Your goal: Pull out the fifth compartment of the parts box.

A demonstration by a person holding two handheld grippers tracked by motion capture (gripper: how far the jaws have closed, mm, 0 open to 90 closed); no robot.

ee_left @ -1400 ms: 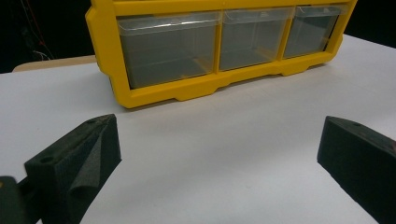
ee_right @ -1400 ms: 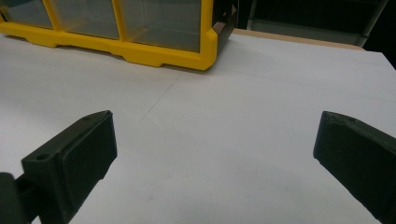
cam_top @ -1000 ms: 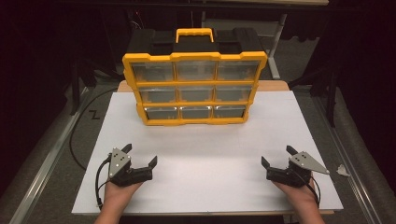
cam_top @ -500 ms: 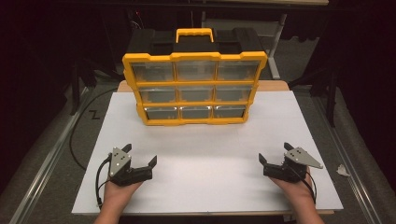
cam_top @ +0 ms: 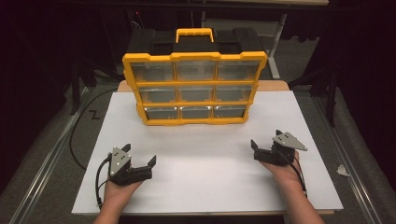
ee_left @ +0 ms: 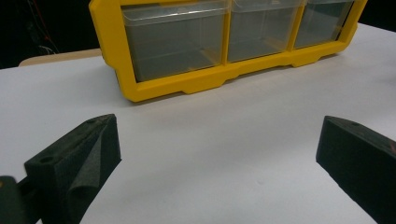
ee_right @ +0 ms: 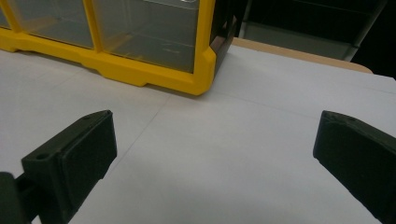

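Observation:
A yellow organiser with nine clear drawers, a black top and a yellow handle stands upright at the far middle of the white table cover. My left gripper rests near the front left, open and holding nothing. My right gripper hovers near the front right, also open and with nothing in it. In the left gripper view the jaws stand wide around my left gripper, facing the organiser's lower left drawers. The right gripper view has my right gripper aimed at the organiser's lower right corner.
A black cable loops on the floor at the left. A scrap of paper lies on the floor at the right. Dark table legs and frames stand behind. A bare wooden table edge shows beside the organiser.
My right gripper has moved a little forward and to the left, toward the organiser. My left gripper has stayed almost still. Both remain open.

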